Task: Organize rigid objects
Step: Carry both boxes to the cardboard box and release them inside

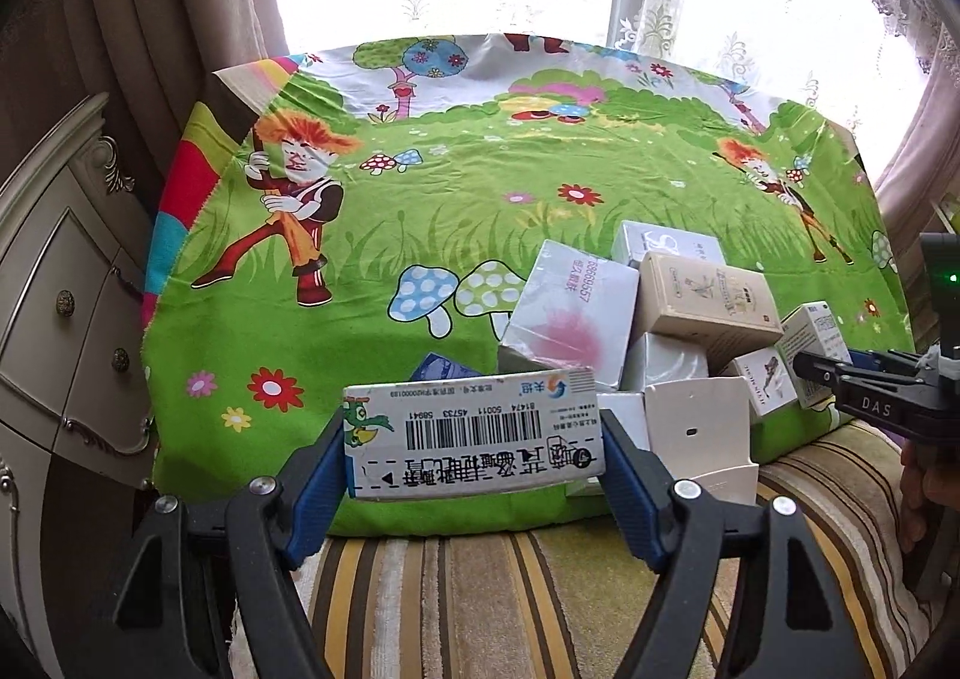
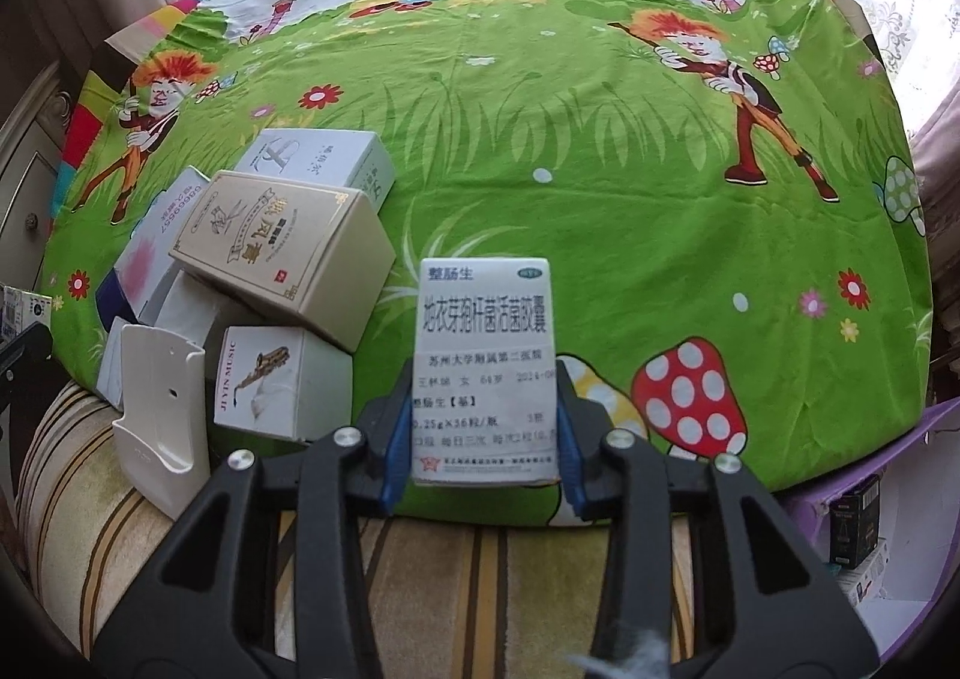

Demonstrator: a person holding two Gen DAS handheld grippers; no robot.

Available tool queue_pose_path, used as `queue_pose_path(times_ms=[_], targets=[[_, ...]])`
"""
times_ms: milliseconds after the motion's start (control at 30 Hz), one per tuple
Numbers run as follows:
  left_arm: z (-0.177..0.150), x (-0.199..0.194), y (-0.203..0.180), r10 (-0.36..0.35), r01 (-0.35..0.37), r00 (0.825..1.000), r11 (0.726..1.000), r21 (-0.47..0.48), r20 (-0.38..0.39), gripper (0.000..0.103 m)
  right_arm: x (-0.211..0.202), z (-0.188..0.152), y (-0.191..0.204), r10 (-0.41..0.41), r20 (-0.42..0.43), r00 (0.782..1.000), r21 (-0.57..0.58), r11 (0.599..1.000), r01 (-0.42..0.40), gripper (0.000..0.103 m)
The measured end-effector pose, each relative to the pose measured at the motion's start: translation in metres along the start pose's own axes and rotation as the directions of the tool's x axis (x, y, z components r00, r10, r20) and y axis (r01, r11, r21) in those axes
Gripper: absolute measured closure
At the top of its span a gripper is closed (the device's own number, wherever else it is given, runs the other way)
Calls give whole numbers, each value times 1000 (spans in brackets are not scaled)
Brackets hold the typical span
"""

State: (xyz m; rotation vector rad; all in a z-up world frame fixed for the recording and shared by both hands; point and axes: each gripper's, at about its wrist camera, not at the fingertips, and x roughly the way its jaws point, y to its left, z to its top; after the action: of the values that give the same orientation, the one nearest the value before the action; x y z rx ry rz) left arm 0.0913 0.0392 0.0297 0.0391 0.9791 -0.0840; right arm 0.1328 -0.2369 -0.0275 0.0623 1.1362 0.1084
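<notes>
My left gripper (image 1: 474, 439) is shut on a white barcode box (image 1: 471, 433), held flat above the near edge of the green cartoon cloth (image 1: 420, 211). My right gripper (image 2: 483, 427) is shut on a white medicine box (image 2: 485, 367) with Chinese print, held upright over the cloth's near edge (image 2: 600, 199). A pile of boxes lies between them: a beige box (image 2: 282, 253) on top, a saxophone box (image 2: 282, 379), a pink-stained white box (image 1: 570, 313) and a white plastic holder (image 2: 159, 427). The right gripper also shows in the left wrist view (image 1: 840, 379) at the right edge of the pile.
A striped cushion (image 1: 480, 589) lies under the cloth's near edge. A cream drawer cabinet (image 1: 66, 319) stands at the left. Curtains and a bright window are behind. A purple bin (image 2: 870, 487) with a black box is at the right.
</notes>
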Motion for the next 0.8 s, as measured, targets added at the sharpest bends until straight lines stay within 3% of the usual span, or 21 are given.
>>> queue_pose_path(times_ms=[333,633,800], targets=[[-8,-22,-73,-183,182,983,982,55,8,26,-60,-27,-29,-10,103,995,44,999,5,59],[-22,-32,-147,-365,370,929,923,105,-62,26,-106,-66,-75,-69,150,986,118,992,52,59],[-30,-38,-189,-419,431,902,887,169,-100,26,-124,-90,-105,-107,150,983,173,982,80,59]])
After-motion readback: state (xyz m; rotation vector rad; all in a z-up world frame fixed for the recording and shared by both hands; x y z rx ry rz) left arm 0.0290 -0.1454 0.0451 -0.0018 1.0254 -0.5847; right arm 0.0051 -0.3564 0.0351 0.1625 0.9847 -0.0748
